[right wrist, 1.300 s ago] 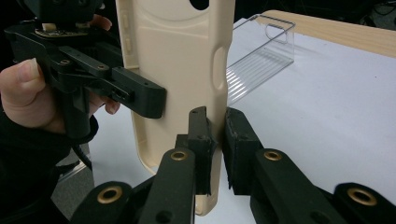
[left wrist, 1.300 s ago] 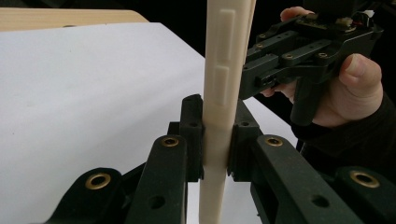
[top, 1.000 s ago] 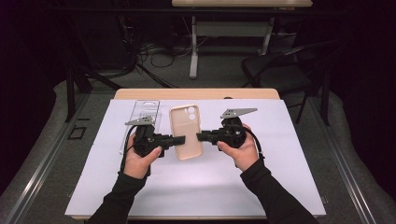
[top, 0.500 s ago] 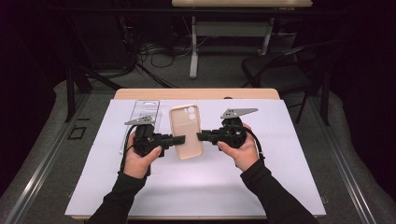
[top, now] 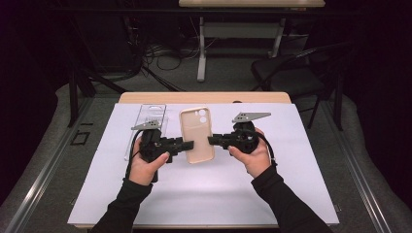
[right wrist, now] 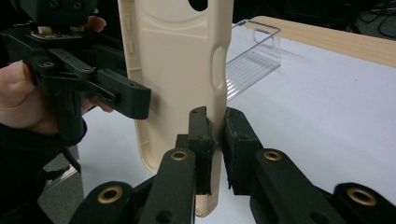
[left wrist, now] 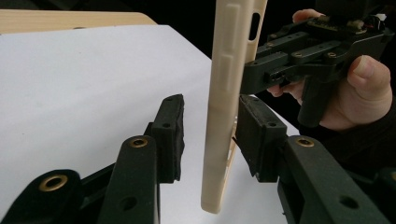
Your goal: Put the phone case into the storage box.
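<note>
Now I hold the case point(top: 196, 135) up off the table point(top: 291, 194), between both hands; my right gripper point(right wrist: 215, 125) is clamped on one long edge to carry it, while my left gripper point(left wrist: 208, 135) is spread wide around the other edge, gripping nothing.

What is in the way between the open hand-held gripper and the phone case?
Nothing visible. The left hand-held gripper is open with the beige phone case edge between its jaws, a bare gap on one side. The right hand-held gripper pinches the opposite edge.
</note>
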`<move>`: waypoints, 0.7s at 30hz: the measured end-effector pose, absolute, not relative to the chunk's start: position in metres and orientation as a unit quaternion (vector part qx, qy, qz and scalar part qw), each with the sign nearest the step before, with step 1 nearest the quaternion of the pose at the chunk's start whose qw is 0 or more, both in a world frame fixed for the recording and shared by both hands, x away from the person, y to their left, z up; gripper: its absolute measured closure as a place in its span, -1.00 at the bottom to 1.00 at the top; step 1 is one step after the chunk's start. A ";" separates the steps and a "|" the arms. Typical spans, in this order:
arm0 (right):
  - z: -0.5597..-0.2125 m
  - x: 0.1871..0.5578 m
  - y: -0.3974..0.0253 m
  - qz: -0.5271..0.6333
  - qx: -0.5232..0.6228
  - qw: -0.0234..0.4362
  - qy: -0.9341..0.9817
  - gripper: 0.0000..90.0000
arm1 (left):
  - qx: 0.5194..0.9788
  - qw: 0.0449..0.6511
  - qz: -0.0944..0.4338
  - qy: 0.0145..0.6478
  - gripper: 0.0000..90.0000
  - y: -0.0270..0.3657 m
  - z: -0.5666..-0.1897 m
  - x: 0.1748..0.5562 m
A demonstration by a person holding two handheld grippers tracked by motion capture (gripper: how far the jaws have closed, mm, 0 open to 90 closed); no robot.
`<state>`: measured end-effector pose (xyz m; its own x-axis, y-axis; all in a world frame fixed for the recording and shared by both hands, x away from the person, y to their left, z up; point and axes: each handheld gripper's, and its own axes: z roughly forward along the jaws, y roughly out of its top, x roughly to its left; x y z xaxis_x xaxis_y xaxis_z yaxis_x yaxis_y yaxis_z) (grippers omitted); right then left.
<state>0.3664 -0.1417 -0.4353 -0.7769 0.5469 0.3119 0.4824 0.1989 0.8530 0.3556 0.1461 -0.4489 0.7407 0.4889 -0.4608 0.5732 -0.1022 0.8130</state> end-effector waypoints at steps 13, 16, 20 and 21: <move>-0.439 0.369 -0.150 0.522 0.357 0.060 0.772 0.84 | 0.746 0.554 -0.005 0.369 0.14 0.143 -0.445 0.353; -0.440 0.370 -0.151 0.520 0.361 0.065 0.771 0.84 | 0.752 0.551 0.014 0.362 0.10 0.141 -0.444 0.351; -0.440 0.370 -0.153 0.517 0.369 0.070 0.769 0.84 | 0.754 0.551 0.033 0.358 0.06 0.141 -0.443 0.350; -0.440 0.370 -0.153 0.516 0.372 0.070 0.769 0.84 | 0.756 0.548 0.040 0.357 0.04 0.141 -0.443 0.350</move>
